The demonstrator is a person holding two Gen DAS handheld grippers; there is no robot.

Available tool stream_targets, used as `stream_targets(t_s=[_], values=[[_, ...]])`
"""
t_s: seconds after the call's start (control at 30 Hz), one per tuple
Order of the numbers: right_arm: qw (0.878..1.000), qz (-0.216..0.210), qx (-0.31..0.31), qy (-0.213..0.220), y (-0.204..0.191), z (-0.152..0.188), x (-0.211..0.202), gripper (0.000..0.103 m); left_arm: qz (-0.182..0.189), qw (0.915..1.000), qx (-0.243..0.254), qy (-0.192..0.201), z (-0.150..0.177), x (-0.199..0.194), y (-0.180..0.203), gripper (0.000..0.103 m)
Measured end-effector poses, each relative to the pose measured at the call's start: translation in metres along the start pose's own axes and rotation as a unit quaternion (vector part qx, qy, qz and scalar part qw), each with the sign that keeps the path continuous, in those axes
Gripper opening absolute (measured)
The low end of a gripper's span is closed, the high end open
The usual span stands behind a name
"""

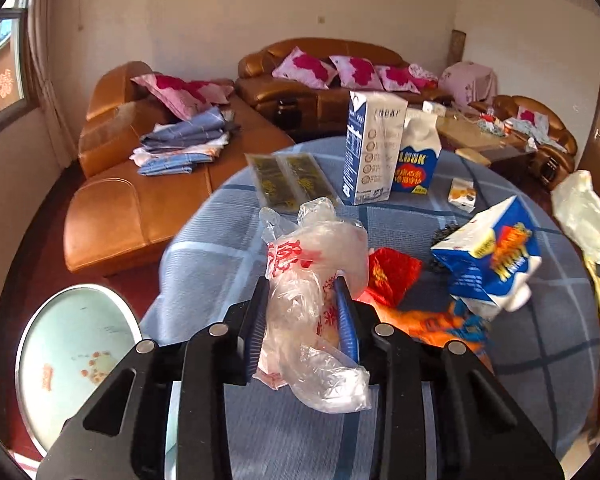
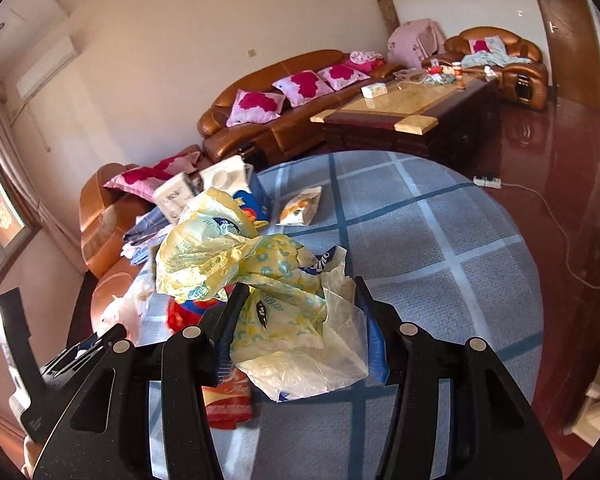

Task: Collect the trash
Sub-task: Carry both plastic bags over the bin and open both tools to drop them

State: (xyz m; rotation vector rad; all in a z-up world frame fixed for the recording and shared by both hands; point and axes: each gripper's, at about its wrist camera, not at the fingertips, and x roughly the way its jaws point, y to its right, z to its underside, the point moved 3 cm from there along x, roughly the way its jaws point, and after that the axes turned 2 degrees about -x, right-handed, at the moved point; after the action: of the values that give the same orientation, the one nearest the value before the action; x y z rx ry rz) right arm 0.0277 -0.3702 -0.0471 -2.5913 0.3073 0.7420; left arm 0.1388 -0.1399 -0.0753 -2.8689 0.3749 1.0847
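While each gripper pinches trash — left gripper [image 1: 303, 312] clear bag [image 1: 316, 280], right gripper [image 2: 298, 312] yellow bag [image 2: 260, 280].

Clear bag [image 1: 320, 280]: thin crinkly plastic; tablecloth [image 2: 440, 248]: matt woven cloth; sofa [image 1: 140, 208]: glossy leather.

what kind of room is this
Most likely a home living room: brown leather sofas with pink floral cushions, a low coffee table, and a round table with a blue checked cloth strewn with wrappers.
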Motion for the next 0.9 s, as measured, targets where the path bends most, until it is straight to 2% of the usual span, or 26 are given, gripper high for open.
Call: stream_targets(t_s=[0.27,0.9], values=[[0.999,-0.025,-0.021,-0.011,-0.034,0.024,-0.015,0.052,-0.023,0.9996,-0.01,0.012,0.032,-0.053,-0.02,0.032],[0.995,-0.062,-0.071,-0.022,-0.095,0.062,-0.047,0.053,-0.054,0.9971,-0.046,0.027,0.072,-0.118,-0.073,0.032]])
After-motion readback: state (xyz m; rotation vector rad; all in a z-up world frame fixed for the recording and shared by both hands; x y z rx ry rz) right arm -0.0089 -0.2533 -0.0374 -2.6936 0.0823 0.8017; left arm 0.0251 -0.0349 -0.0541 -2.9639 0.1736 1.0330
